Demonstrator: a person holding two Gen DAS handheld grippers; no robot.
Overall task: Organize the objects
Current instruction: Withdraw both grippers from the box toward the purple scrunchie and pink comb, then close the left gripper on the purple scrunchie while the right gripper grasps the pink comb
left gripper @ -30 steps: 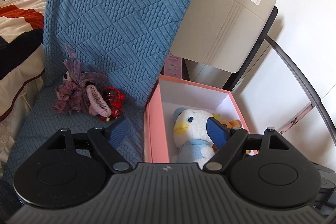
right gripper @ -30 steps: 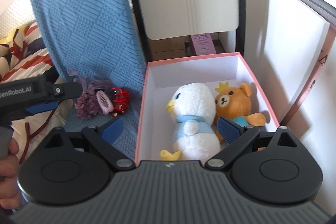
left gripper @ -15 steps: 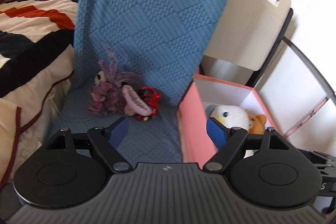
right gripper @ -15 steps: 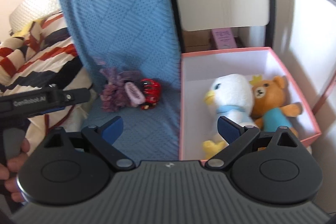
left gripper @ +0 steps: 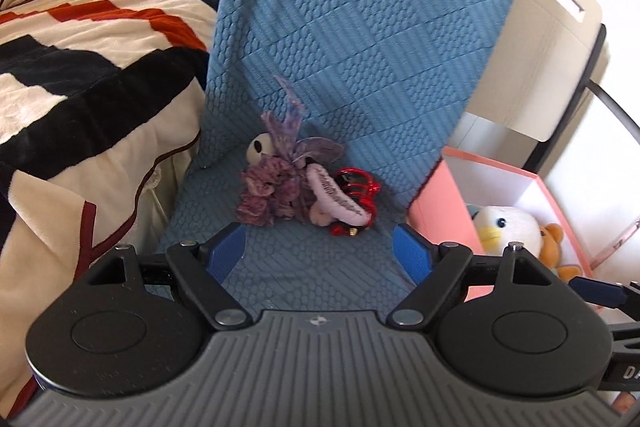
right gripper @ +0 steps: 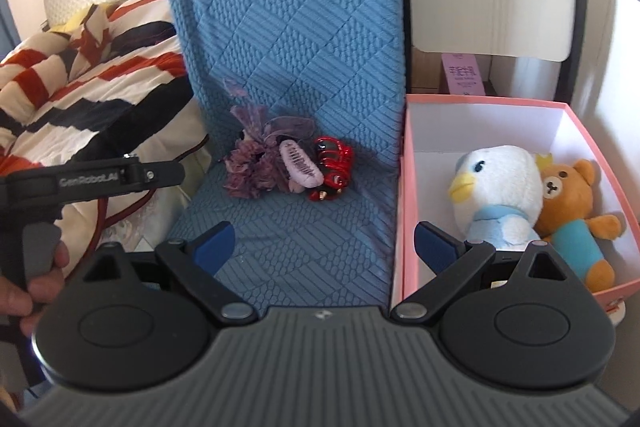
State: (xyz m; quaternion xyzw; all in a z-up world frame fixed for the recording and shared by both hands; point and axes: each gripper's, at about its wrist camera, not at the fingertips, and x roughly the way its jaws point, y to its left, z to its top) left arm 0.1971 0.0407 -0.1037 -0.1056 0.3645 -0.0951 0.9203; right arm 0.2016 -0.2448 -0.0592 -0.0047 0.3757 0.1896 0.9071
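the left gripper [left gripper: 320, 245] is held wide and empty, low in the left wrist view, with the pile of hair things just above it at mid-frame on the blue cover [left gripper: 360, 47]. the right gripper [right gripper: 324, 247] is likewise spread with nothing between its fingers. in the pile, a purple scrunchie [left gripper: 268, 193] lies to the left, a pink clip [left gripper: 338, 197] leans across its right side, and a red claw clip [left gripper: 356, 189] is tucked against the pink one, touching it. the pink box [right gripper: 480, 103] sits at the right of the frame, already holding a duck [right gripper: 500, 187] and a bear [right gripper: 572, 203].

the step in hand is judged to be a reach for one piece of the pile. one item should be singled out, since all three touch; the red claw clip, on the outer right edge, looks easiest to isolate. the fingers should be straddled around it before being closed, so the soft scrunchie is not dragged along.
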